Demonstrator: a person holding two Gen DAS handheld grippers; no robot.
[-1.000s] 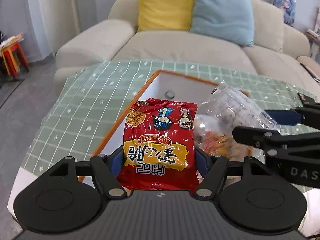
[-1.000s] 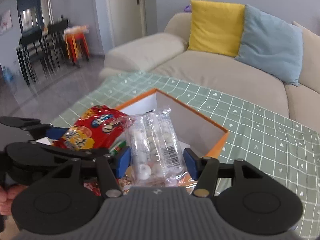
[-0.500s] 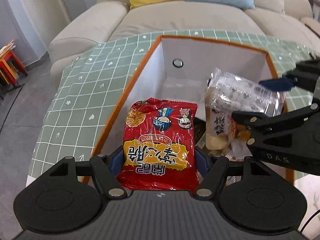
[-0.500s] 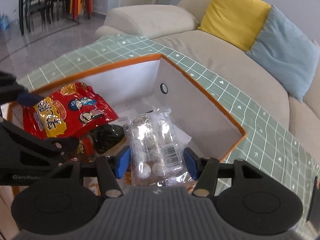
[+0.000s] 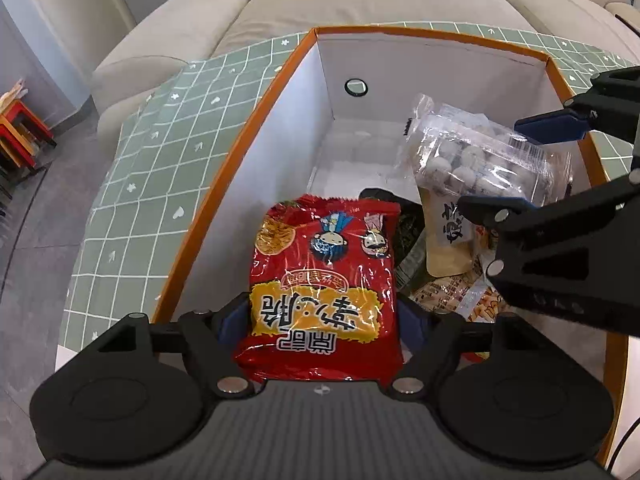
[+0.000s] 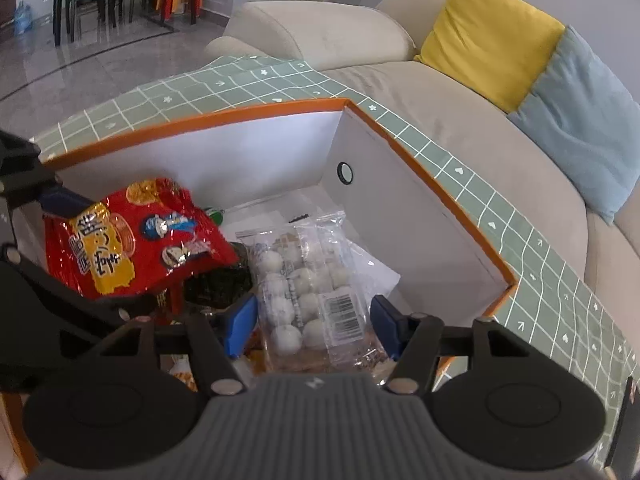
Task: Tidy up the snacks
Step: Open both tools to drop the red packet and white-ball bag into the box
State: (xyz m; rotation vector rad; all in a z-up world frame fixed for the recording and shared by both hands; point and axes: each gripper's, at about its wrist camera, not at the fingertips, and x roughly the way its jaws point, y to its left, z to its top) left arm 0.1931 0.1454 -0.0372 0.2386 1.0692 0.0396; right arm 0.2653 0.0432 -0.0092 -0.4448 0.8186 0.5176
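Over the orange-rimmed box on the green-checked counter, both grippers are tilted downward. The left gripper has just been opening — its jaws are seen standing wide, with a gap at the blue pads beside the red snack bag between them. The right gripper has also just been opening, its jaws parted about the clear bag of white balls — whether the pads touch it cannot be told.
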